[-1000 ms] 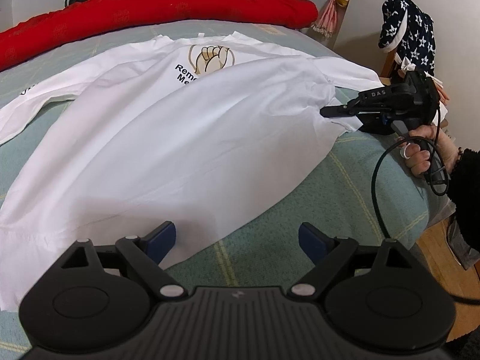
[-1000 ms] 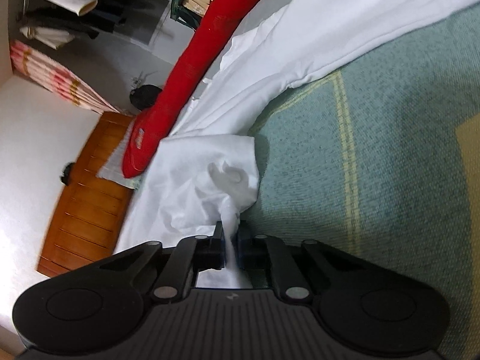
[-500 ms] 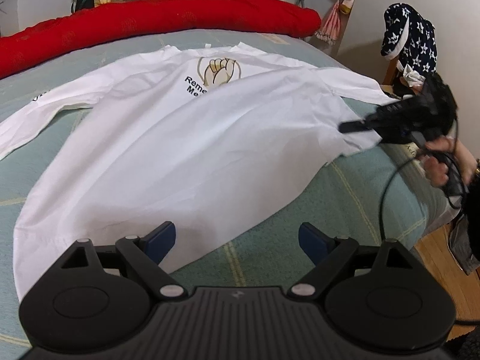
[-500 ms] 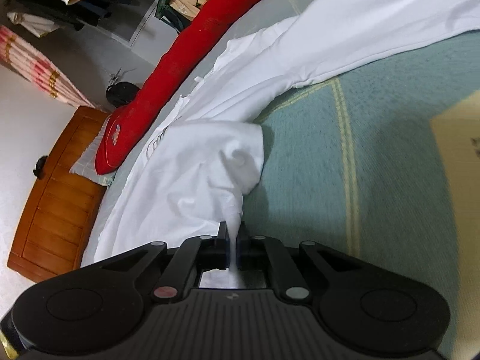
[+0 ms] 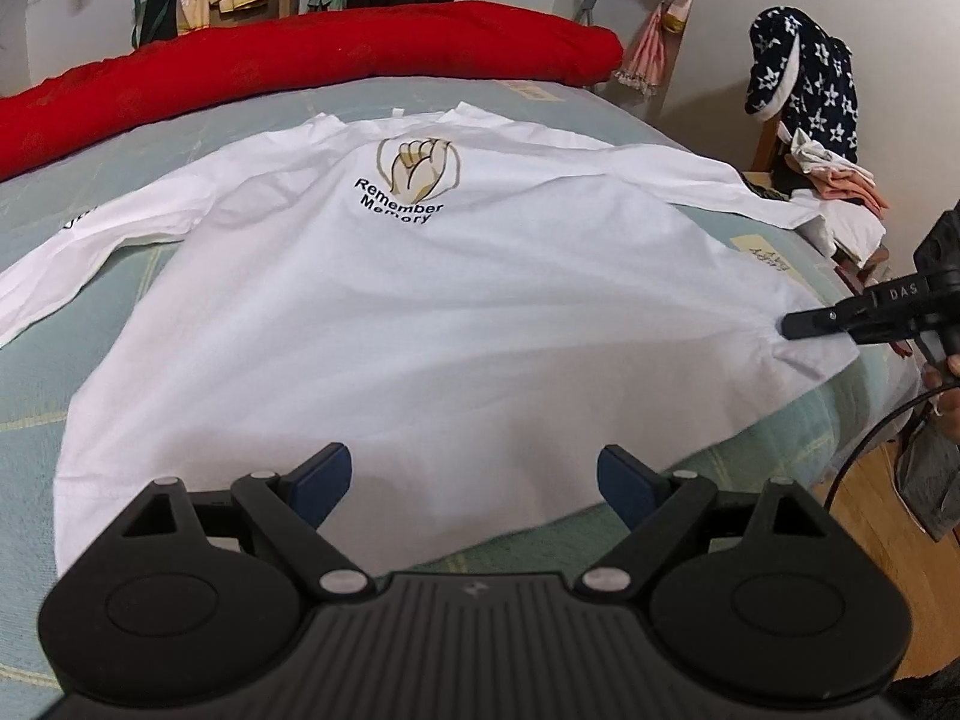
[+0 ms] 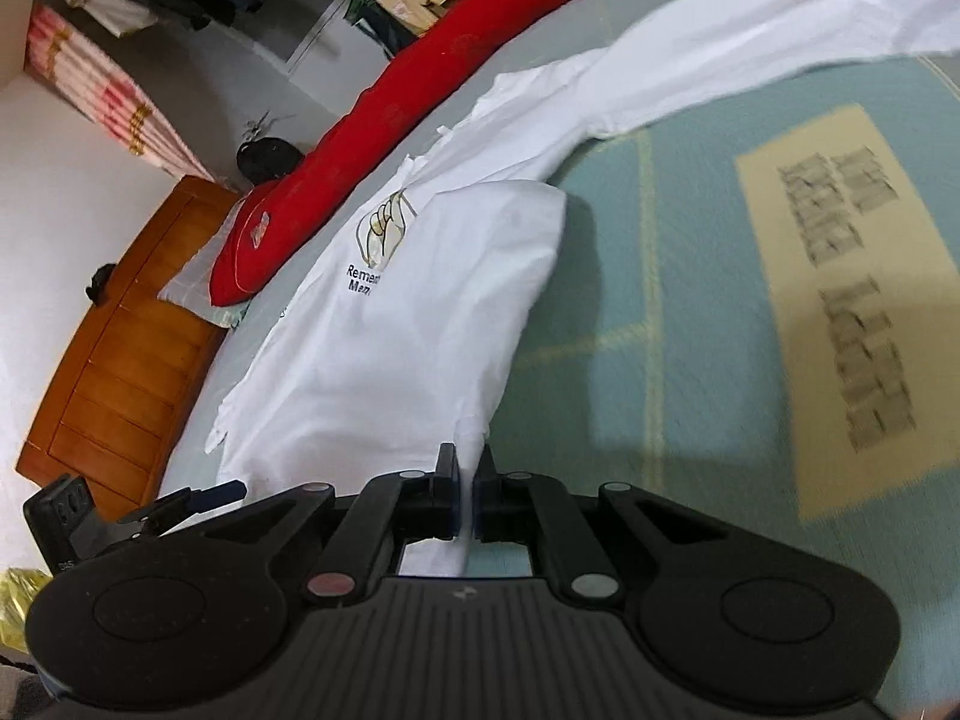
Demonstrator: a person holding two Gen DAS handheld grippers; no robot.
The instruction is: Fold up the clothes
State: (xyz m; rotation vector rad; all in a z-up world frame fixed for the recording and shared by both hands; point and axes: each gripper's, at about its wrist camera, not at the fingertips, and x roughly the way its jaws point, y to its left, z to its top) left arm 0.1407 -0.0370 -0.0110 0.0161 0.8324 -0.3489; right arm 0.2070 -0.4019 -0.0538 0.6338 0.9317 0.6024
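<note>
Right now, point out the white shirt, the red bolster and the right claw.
white shirt [image 5: 420, 324], left wrist view, middle of its body.
red bolster [image 5: 336, 66], left wrist view, middle of its length.
right claw [image 6: 467, 501], right wrist view, between its fingertips.

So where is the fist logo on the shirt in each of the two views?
Left wrist view: logo sits upper centre, upright, near the collar.
Right wrist view: logo sits left of centre, tilted, partly hidden by a fold.
Shared landmark: the red bolster lies just beyond the shirt.
</note>
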